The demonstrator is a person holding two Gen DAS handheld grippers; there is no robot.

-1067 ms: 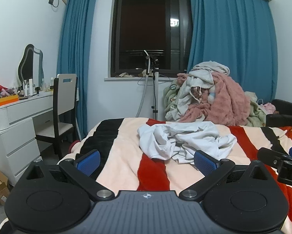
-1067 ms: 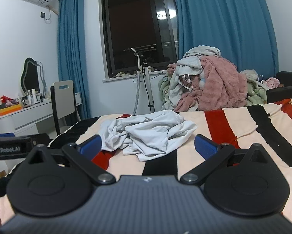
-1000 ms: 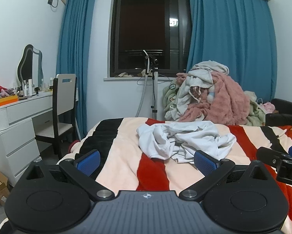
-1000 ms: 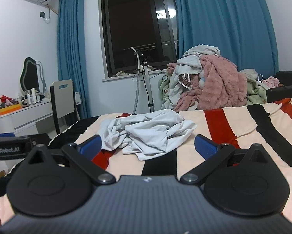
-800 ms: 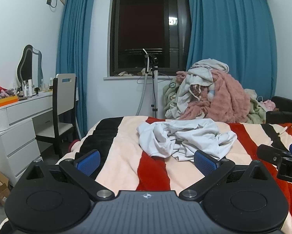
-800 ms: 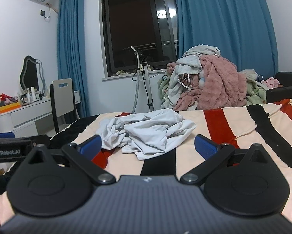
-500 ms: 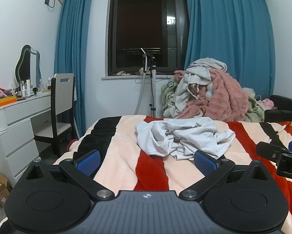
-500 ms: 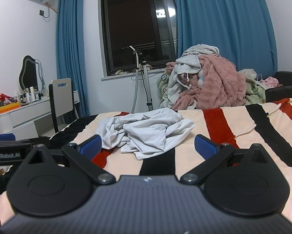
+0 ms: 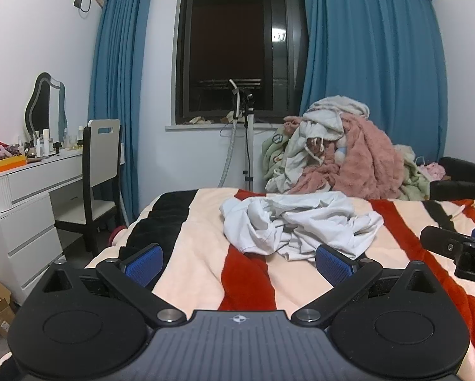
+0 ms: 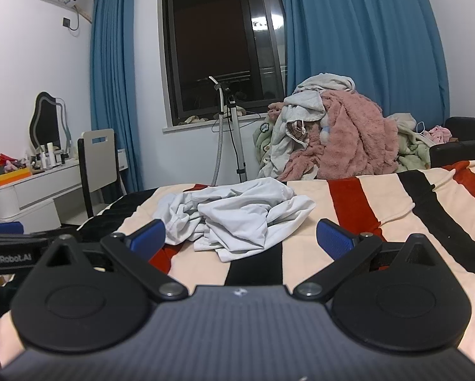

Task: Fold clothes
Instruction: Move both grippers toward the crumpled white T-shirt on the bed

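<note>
A crumpled white garment lies in a heap on the striped bed blanket; it also shows in the right wrist view. My left gripper is open and empty, held low over the blanket just short of the garment. My right gripper is open and empty, also just short of the garment, to the right of the left one. The right gripper's body shows at the right edge of the left wrist view.
A large pile of clothes and a pink blanket sits beyond the bed. A white dresser with a mirror and a chair stand left of the bed. A garment steamer stand is under the window. A black armchair is at the right.
Both grippers have drifted slightly forward toward the white garment and tilted a little downward. Both jaws stay wide open. The garment has not moved.
</note>
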